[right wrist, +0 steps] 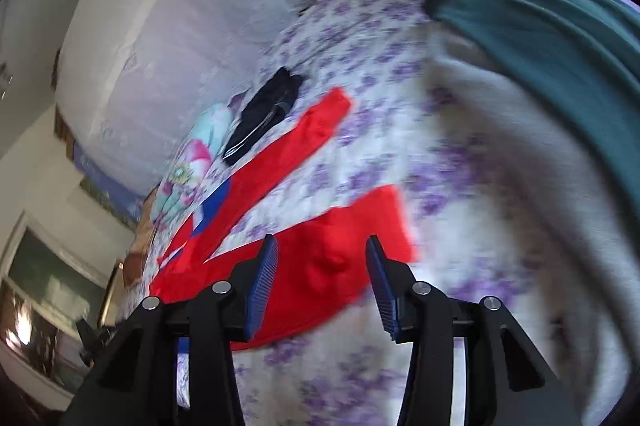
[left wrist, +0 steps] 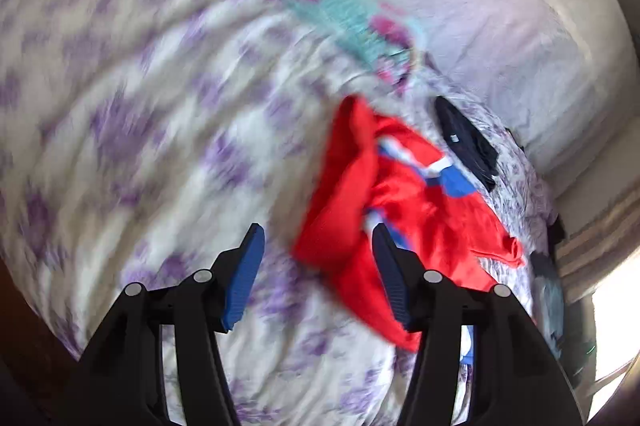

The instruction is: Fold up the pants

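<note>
Pants (right wrist: 320,266), red: spread on bed (right wrist: 480,266), legs fanned toward 12 and 1 o'clock, seemingly laid out for folding. Left claw (left wrist: 316,278): apart, empty, above them. Right claw (right wrist: 320,290): apart, empty. Dark garment (right wrist: 264,114) at 11.

Daylight fills both views, bright and soft. In the left wrist view a window (left wrist: 616,306) at the lower right edge is blown out to white. Motion blur smears the floral bedspread (left wrist: 120,114), worst toward the left and top, while the black gripper arms near the lens stay sharp. Fisheye curvature bends the room, and dark vignetting rims the corners
</note>
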Tool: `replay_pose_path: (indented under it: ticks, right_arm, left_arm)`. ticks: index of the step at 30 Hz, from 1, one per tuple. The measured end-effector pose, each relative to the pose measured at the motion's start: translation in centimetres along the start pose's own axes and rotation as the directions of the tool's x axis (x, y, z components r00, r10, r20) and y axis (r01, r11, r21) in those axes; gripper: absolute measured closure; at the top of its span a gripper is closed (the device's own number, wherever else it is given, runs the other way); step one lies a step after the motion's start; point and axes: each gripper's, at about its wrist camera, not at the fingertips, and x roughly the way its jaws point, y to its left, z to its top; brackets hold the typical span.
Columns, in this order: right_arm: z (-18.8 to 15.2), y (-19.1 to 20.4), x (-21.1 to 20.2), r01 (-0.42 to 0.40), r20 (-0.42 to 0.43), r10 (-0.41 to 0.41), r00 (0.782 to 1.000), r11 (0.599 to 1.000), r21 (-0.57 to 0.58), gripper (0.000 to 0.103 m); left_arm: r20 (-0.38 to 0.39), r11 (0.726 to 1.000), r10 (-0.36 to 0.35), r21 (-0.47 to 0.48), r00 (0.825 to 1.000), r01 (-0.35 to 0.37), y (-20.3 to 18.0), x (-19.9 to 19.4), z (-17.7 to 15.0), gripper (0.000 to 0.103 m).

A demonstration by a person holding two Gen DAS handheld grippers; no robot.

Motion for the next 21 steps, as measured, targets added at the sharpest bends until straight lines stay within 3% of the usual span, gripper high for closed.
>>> replay_pose_path:
  ticks: [3, 7, 10, 12, 13, 14, 15, 16, 18, 19, 21]
  right_arm:
    - [-0.3, 4.9, 3.7, -0.062, -0.075, 0.053, 0.996, 0.991, -0.122, 0.039]
    - [-1.6, 11.0, 9.4, -0.193, -0.212, 0.146, 0.966, 0.955, -0.225, 0.032]
    - [-3.1, 13.1, 12.9, -0.258, -0.316, 0.176, 0.932, 0.936, -0.24, 0.03]
    - [-4.0, 13.1, 14.5, -0.24, -0.354, 0.141, 0.925, 0.938, -0.252, 0.03]
    - [-4.3, 12.4, 15.3, -0.225, -0.372, 0.124, 0.92, 0.943, -0.244, 0.03]
    - [-4.5, 11.3, 16.2, -0.206, -0.392, 0.108, 0.914, 0.954, -0.217, 0.03]
    - [-4.4, 9.9, 16.3, -0.233, -0.392, 0.152, 0.907, 0.958, -0.166, 0.034]
    - [-4.2, 9.2, 15.9, -0.259, -0.381, 0.193, 0.904, 0.957, -0.131, 0.034]
    - [-3.5, 8.6, 15.1, -0.235, -0.37, 0.177, 0.912, 0.965, -0.116, 0.032]
    - [-3.1, 8.8, 14.5, -0.198, -0.351, 0.139, 0.926, 0.97, -0.138, 0.031]
    - [-2.5, 9.6, 13.8, -0.154, -0.318, 0.088, 0.944, 0.97, -0.189, 0.03]
  left_arm:
    - [0.003, 0.987, -0.041, 0.157, 0.999, 0.04, -5.1, 0.6, 1.0, 0.045]
    - [-0.059, 0.967, -0.068, 0.241, 0.996, 0.08, -9.7, 5.2, 2.1, 0.038]
    - [-0.126, 0.971, -0.03, 0.232, 0.992, 0.058, -10.1, 9.4, 2.3, 0.038]
    - [-0.166, 0.979, 0.06, 0.204, 0.984, -0.025, -8.4, 12.8, 2.5, 0.039]
    - [-0.174, 0.978, 0.099, 0.199, 0.98, -0.064, -7.5, 14.1, 2.6, 0.051]
    - [-0.189, 0.979, 0.101, 0.196, 0.977, -0.064, -6.5, 14.6, 2.4, 0.057]
    - [-0.188, 0.981, 0.089, 0.188, 0.978, -0.053, -5.5, 14.6, 2.6, 0.066]
    - [-0.189, 0.984, 0.07, 0.174, 0.98, -0.037, -4.9, 14.1, 2.6, 0.068]
    - [-0.195, 0.994, 0.01, 0.107, 0.981, 0.011, -4.1, 12.7, 3.4, 0.067]
    - [-0.177, 0.996, 0.006, 0.092, 0.984, 0.011, -4.0, 12.0, 3.6, 0.064]
    - [-0.106, 0.992, -0.001, 0.121, 0.994, 0.014, -5.4, 10.3, 4.7, 0.057]
